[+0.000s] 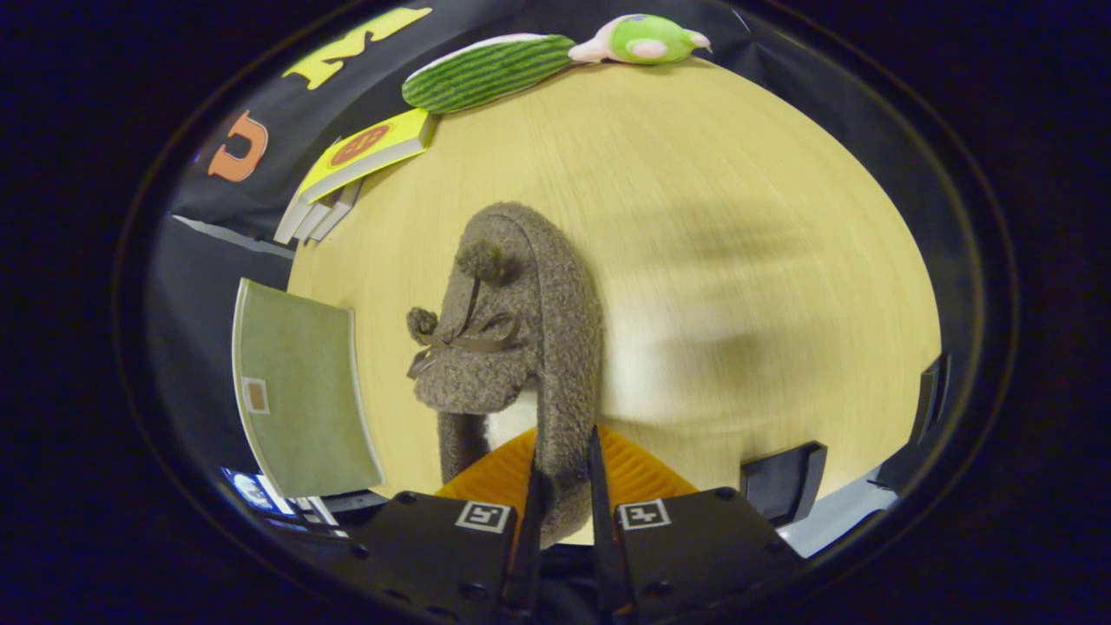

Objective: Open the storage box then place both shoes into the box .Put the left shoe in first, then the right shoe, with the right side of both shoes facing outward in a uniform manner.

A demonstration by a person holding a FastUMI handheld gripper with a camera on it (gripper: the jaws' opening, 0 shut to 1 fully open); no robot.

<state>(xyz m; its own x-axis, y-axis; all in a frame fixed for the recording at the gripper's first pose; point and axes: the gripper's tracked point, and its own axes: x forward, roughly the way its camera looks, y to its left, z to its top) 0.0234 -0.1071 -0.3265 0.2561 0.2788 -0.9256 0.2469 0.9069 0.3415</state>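
Jaws clamped on slipper (521, 347) heel, seemingly.

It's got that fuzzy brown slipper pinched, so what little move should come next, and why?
Probably carry the slipper sideways toward the green box. The jaws are closed on its heel wall, so it hangs from the gripper above the wooden table, and the box lies flat just beside it. I cannot tell whether the box is open.

You have one slipper (521, 347) pinched in one gripper (564, 486), two plush toys (486, 71), a stack of three books (347, 174), one green panel (299, 391).
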